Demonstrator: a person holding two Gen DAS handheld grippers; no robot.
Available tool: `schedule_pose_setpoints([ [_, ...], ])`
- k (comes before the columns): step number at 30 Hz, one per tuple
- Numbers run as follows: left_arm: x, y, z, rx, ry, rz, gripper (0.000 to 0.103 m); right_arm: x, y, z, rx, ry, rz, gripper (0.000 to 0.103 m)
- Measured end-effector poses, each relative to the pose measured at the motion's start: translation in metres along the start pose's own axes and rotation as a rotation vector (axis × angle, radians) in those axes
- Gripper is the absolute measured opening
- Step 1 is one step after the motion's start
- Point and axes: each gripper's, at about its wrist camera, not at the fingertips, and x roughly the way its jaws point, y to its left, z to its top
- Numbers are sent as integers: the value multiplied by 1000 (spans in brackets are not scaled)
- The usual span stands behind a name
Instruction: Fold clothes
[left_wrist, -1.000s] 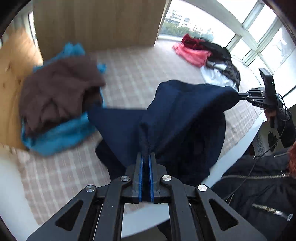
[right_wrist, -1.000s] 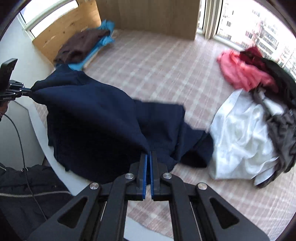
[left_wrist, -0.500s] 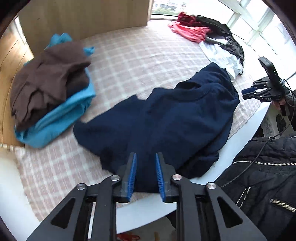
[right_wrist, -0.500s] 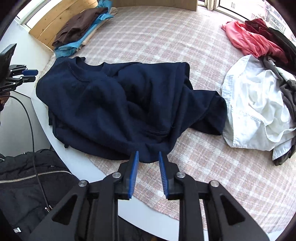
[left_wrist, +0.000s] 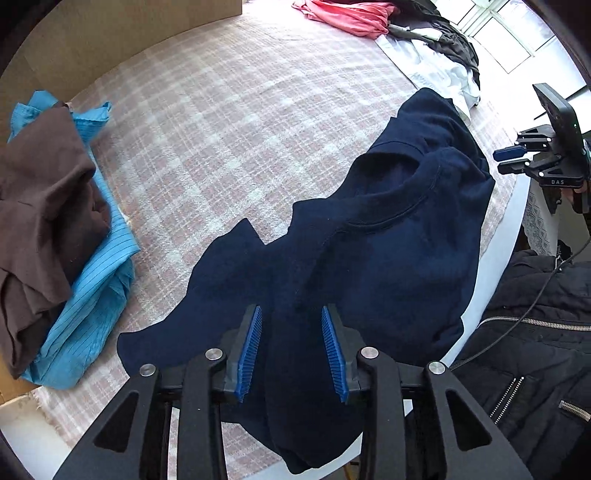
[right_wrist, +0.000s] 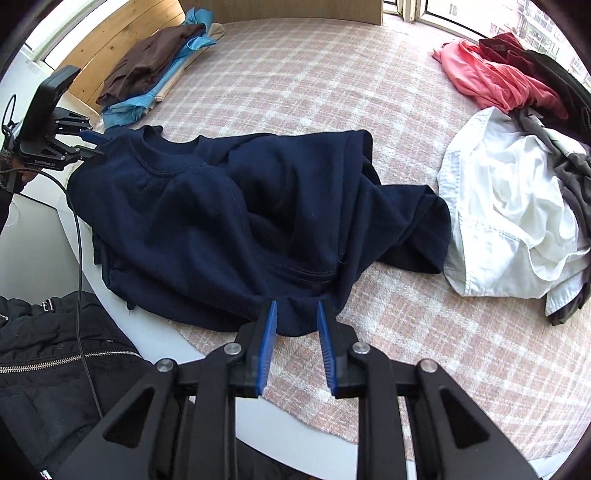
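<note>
Left wrist view: the left gripper (left_wrist: 291, 350) stands with jaws apart above the navy sweatshirt (left_wrist: 388, 251), which lies crumpled on the checked cloth (left_wrist: 229, 122) at the table's near edge (one fold hangs over the rim). A brown garment (left_wrist: 44, 199) rests on a blue one (left_wrist: 92, 295).

Right wrist view: the right gripper (right_wrist: 294, 345), jaws apart and gripping nothing, hovers at the sweatshirt's hem; a white shirt (right_wrist: 509, 218) lies just beside.
</note>
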Motion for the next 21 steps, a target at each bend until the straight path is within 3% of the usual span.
schedule_pose_setpoints([
  [4,7,-7,-5,19,19,-4,33,-3,7,10,-25,-22,0,23],
  [6,4,-10,-8,10,-1,9,23,-1,8,16,-36,-28,5,23],
  [7,-1,-13,-11,13,-19,15,7,0,8,19,-41,-31,7,23],
  [8,-5,-15,-14,15,-38,22,4,1,9,22,-47,-35,9,23],
  [13,-47,-16,-38,-5,-140,21,3,7,12,37,-74,-51,22,24],
  [16,-66,2,-67,-80,-160,69,0,18,15,47,-82,-53,48,24],
  [19,-58,32,-103,-235,-130,87,0,32,20,50,-110,-17,88,24],
  [21,-47,35,-115,-282,-113,86,0,40,26,51,-141,13,98,24],
])
